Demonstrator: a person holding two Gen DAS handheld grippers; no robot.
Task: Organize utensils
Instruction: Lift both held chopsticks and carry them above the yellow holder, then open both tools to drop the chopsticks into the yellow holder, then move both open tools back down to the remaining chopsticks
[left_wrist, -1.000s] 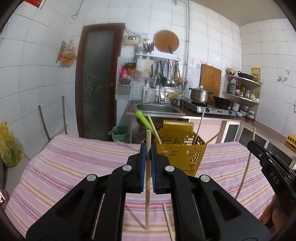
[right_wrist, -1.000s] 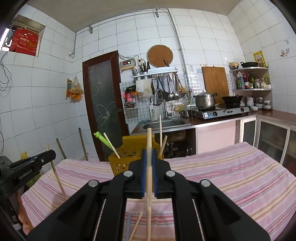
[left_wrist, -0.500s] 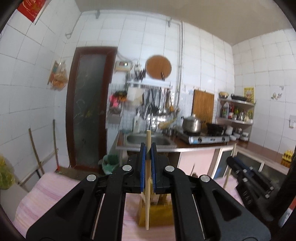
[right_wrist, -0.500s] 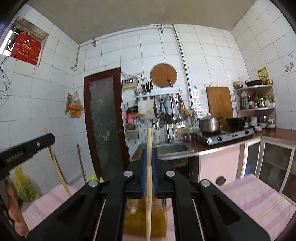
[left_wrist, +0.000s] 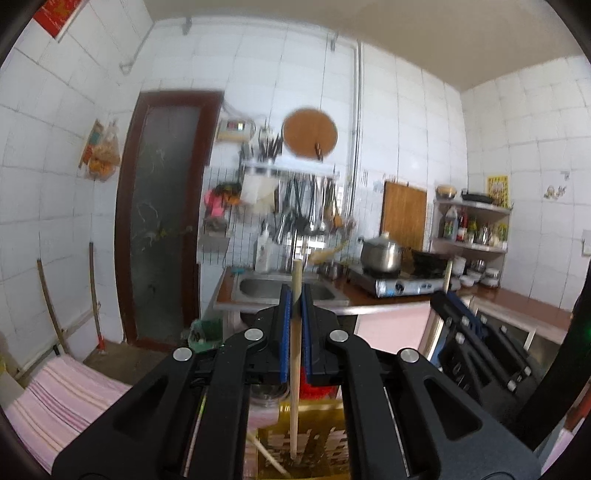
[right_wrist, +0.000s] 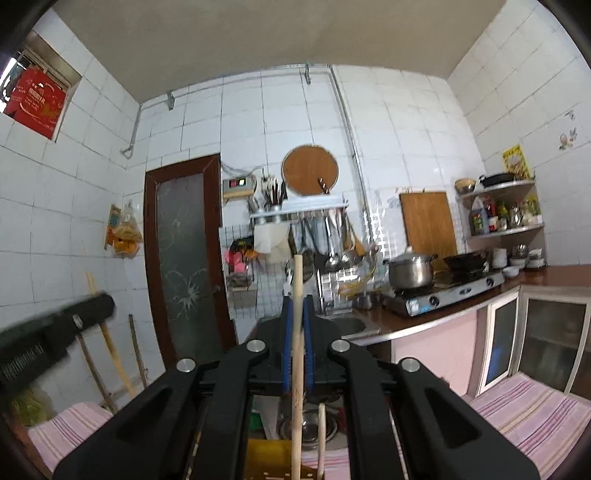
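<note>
My left gripper (left_wrist: 294, 295) is shut on a wooden chopstick (left_wrist: 294, 369) held upright; its lower end hangs over the yellow perforated utensil basket (left_wrist: 306, 439) just below. My right gripper (right_wrist: 297, 306) is shut on another wooden chopstick (right_wrist: 296, 369), also upright, with its lower end above the same yellow basket (right_wrist: 269, 458). A second stick (right_wrist: 321, 439) stands in the basket beside it. The right gripper (left_wrist: 476, 332) shows at the right of the left wrist view. The left gripper (right_wrist: 48, 332) shows blurred at the left of the right wrist view.
A pink striped cloth (left_wrist: 62, 391) covers the table (right_wrist: 532, 410) on both sides of the basket. Beyond stand a sink (left_wrist: 280, 290), a gas stove with a steel pot (right_wrist: 412, 273), a rack of hanging ladles (right_wrist: 325, 243) and a brown door (left_wrist: 162, 221).
Both grippers have risen and closed in on the yellow basket with their chopsticks. The basket, once well ahead on the cloth, now lies just under the fingers.
</note>
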